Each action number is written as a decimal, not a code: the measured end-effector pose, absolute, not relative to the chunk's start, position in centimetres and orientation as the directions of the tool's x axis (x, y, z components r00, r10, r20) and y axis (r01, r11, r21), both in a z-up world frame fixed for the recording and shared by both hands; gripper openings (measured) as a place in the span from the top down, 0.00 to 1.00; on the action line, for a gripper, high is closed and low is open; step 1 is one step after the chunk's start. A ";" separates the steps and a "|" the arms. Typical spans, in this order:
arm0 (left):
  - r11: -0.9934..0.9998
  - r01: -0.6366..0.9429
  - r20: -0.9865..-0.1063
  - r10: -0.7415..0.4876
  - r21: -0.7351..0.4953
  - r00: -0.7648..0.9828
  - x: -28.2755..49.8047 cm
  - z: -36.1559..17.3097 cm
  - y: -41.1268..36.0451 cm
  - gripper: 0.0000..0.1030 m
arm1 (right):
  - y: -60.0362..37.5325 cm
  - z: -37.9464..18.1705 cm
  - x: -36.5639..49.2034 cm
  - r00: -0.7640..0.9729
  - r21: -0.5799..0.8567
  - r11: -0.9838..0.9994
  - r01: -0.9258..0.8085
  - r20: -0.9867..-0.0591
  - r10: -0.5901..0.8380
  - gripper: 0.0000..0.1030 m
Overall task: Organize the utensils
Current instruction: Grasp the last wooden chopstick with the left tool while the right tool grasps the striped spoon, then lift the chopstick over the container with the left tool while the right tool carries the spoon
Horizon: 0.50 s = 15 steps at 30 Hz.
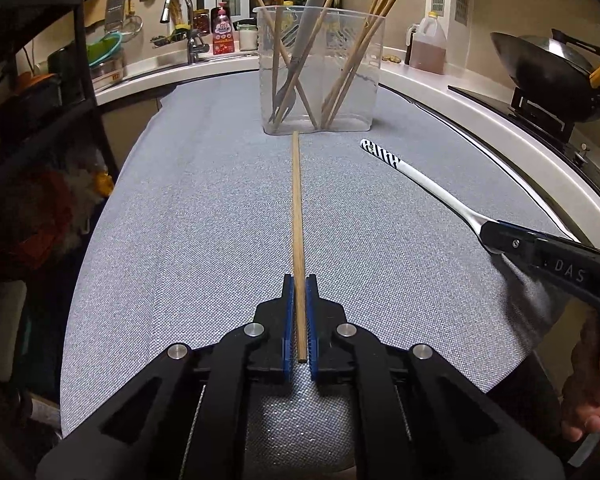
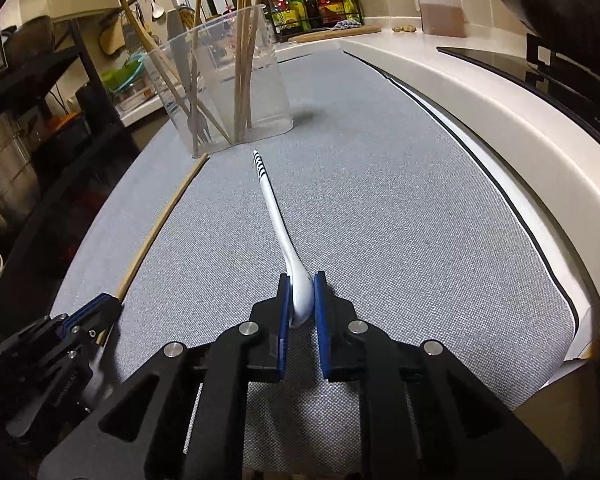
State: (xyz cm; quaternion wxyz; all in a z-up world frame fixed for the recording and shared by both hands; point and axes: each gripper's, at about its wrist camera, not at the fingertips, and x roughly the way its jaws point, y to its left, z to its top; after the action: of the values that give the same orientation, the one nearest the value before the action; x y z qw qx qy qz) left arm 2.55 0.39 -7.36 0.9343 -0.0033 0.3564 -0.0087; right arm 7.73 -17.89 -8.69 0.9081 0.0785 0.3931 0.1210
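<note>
The left tongs [image 1: 300, 286] pinch a chopstick [image 1: 297, 208] and the right tongs [image 2: 301, 284] pinch a white spoon [image 2: 278, 220], both low on the bench [image 1: 180, 200], so next each likely lifts into the clear cup [image 1: 320, 72] at the top.

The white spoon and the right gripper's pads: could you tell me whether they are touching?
Touching. In the right wrist view, the right gripper has both blue pads pressed against the white spoon at its bowl end, with no gap visible on either side.

Both grippers: left gripper [image 1: 300, 312] and right gripper [image 2: 303, 300] black linkage arms, silver pivot pins, blue ribbed pads [image 1: 311, 320].
</note>
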 end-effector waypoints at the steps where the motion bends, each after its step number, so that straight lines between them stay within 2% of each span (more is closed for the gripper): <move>1: 1.000 0.015 -0.665 -0.018 -0.010 0.747 2.6 -7.4 0.4 0.94 | -18.0 -8.7 7.7 0.663 0.244 0.957 -0.158 -0.692 0.286 0.88; 9: 1.000 0.022 -0.669 -0.021 -0.008 0.743 2.6 -7.3 0.2 0.95 | -17.8 -8.5 7.3 0.676 0.225 0.962 -0.157 -0.685 0.271 0.89; 15: 1.000 0.025 -0.651 -0.026 -0.011 0.759 1.7 -6.2 0.5 0.95 | -17.7 -5.8 6.1 0.728 0.178 0.968 -0.178 -0.638 0.251 0.89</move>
State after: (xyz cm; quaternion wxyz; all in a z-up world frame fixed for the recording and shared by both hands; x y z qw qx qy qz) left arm 1.67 0.51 -6.22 0.9378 -0.0010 0.3469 -0.0137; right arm 6.07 -17.74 -5.77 0.9281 0.0521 0.3502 0.1156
